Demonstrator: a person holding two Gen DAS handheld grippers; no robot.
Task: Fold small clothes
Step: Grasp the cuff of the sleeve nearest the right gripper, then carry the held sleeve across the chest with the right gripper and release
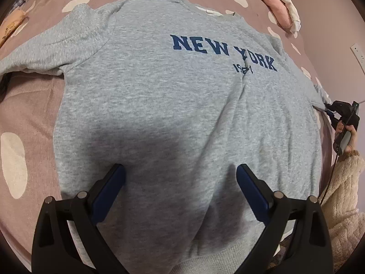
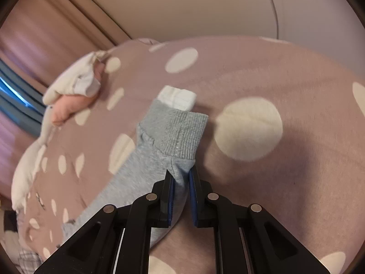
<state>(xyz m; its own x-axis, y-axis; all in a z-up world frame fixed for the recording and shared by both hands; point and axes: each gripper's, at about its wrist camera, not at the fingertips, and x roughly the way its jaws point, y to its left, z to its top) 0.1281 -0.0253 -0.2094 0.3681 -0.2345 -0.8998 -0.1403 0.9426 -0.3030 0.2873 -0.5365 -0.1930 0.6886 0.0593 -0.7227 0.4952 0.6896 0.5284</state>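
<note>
A: Pinching the sleeve just behind its ribbed cuff (image 2: 182, 132), the right gripper (image 2: 181, 173) has its jaws nearly together with grey fabric bunched between the blue pads. Why there, do you reckon?

B: Probably so the sleeve (image 2: 127, 182) can be carried across the body in one piece; a hold near the cuff brings the whole arm along. A white inner cuff (image 2: 176, 98) pokes out beyond the grey one.

A: And the left gripper (image 1: 180, 175)?

B: Wide open, holding nothing, poised over the lower front of the grey sweatshirt (image 1: 159, 102) (perhaps ready to pin it down, though that is my guess). The garment lies face up, flat, "NEW YORK" lettering (image 1: 223, 52) showing, hem nearest the camera.

A: From that view the right gripper (image 1: 328, 108) sits at the far right edge, in a hand (image 1: 349, 137) with a fluffy cream sleeve (image 1: 346, 182).

B: Underneath is a bed with a mauve cover (image 2: 285, 73) dotted in cream. Some pink and white clothes (image 2: 73, 98) lie near its edge, a plain pale wall (image 2: 182, 6) beyond.
</note>
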